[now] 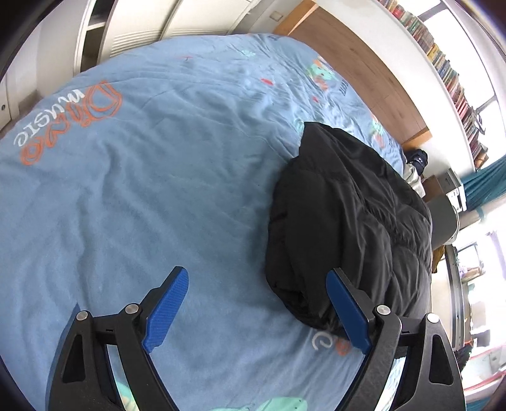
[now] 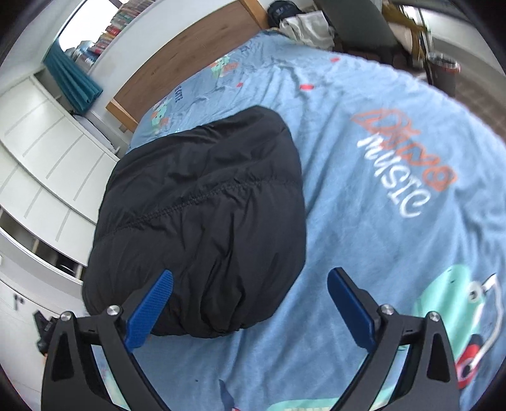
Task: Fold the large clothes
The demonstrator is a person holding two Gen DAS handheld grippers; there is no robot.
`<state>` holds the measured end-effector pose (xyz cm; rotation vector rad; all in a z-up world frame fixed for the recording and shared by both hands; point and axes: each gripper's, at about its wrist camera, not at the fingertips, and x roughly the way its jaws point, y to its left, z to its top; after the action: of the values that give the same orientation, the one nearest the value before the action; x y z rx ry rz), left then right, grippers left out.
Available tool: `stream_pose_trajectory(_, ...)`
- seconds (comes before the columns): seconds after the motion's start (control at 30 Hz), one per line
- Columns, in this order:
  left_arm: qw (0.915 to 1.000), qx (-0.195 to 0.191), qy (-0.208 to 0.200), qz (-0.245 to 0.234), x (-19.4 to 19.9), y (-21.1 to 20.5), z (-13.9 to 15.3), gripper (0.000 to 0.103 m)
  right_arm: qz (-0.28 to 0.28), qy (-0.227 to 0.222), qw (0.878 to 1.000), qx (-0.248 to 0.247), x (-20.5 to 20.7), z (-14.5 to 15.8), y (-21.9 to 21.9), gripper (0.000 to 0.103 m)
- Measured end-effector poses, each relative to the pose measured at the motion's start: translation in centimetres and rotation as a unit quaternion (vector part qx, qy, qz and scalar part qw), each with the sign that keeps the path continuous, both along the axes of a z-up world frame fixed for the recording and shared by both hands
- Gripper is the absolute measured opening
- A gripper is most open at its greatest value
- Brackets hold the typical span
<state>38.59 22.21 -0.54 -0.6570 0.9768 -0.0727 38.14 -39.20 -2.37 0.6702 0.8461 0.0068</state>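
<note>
A: Left claw (image 1: 256,305), left wrist view: both blue pads (image 1: 166,309) stand spread wide, nothing between them but bedcover. Its right-hand finger overlaps the near edge of the black padded jacket (image 1: 348,221) in the picture; whether it touches the fabric cannot be told.

B: Right claw (image 2: 249,305), right wrist view: jaws likewise spread wide, no fabric pinched. One blue pad (image 2: 148,309) lies in front of the jacket's near end; the other is over bare bedcover.

A: Where is the garment?

B: Black padded jacket (image 2: 202,215): a compact, rounded bundle, quilting seams running across its top, lying on the bed (image 2: 363,253). It sits towards one side edge of the mattress, its far end pointing to the wooden headboard (image 2: 189,50).

A: Bedcover (image 1: 126,189): light blue, printed with orange and white lettering (image 1: 69,117) and cartoon figures; wrinkled, with the lettering well apart from the jacket.

B: Surroundings: white cupboards (image 2: 41,164) beside the bed, a teal curtain (image 2: 72,82), and a row of books (image 1: 449,72) on a high shelf above the headboard. More clothing (image 2: 303,25) is heaped past the bed's far corner.
</note>
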Motion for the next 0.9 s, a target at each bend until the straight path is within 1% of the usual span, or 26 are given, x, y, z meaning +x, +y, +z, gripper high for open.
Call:
stream_pose_trajectory(0.13,0.9997,-0.016,0.003,-0.016,2.0,-0.3,-0.9,0.088,0.005,0.005,0.999,0.048,1.9,-2.1,-0.4,0.1)
stream_pose_trajectory(0.2,0.9992,-0.028,0.002,-0.027,3.3,-0.8,-1.2,0.088,0.004,0.007,0.997,0.081,3.0,-3.4,-0.6,0.101)
stream_pose_trajectory(0.27,0.9978,-0.052,0.001,-0.04,5.0,-1.6,-1.7,0.088,0.002,0.009,0.995,0.103,3.9,-4.5,-0.9,0.101)
stream_pose_trajectory(0.33,0.9944,-0.09,0.003,-0.055,6.9,-2.4,-2.3,0.088,0.0,0.014,0.993,0.117,4.9,-5.5,-1.0,0.101)
stream_pose_trajectory(0.4,0.9925,-0.101,0.004,-0.068,8.4,-3.3,-2.8,0.088,0.004,0.017,0.992,0.128,5.7,-6.6,-1.0,0.102)
stream_pose_trajectory(0.43,0.992,-0.102,0.005,-0.075,9.2,-3.9,-3.1,0.089,0.007,0.018,0.99,0.137,6.1,-7.2,-1.0,0.102)
stream_pose_trajectory(0.5,0.9903,-0.108,0.014,-0.087,10.5,-4.7,-3.9,0.096,0.014,0.015,0.987,0.159,6.9,-8.3,-0.8,0.103)
stream_pose_trajectory(0.57,0.9872,-0.12,0.029,-0.1,11.6,-5.8,-5.4,0.099,0.02,0.012,0.984,0.178,7.5,-9.4,-0.5,0.103)
stream_pose_trajectory(0.63,0.985,-0.131,0.034,-0.107,12.0,-6.5,-6.5,0.102,0.029,0.006,0.981,0.19,8.2,-10.2,0.0,0.103)
stream_pose_trajectory(0.73,0.9802,-0.158,0.032,-0.115,11.9,-6.9,-7.5,0.102,0.048,-0.002,0.979,0.2,9.5,-10.5,1.0,0.103)
stream_pose_trajectory(0.8,0.9717,-0.201,0.032,-0.119,12.0,-7.0,-8.0,0.102,0.059,-0.002,0.977,0.207,10.4,-10.6,1.9,0.103)
stream_pose_trajectory(0.87,0.9648,-0.225,0.026,-0.134,12.0,-7.6,-8.1,0.102,0.076,-0.008,0.974,0.214,11.0,-10.3,2.6,0.103)
stream_pose_trajectory(0.9,0.9628,-0.228,0.022,-0.144,12.0,-8.1,-8.1,0.102,0.083,-0.01,0.973,0.216,11.3,-10.3,3.0,0.103)
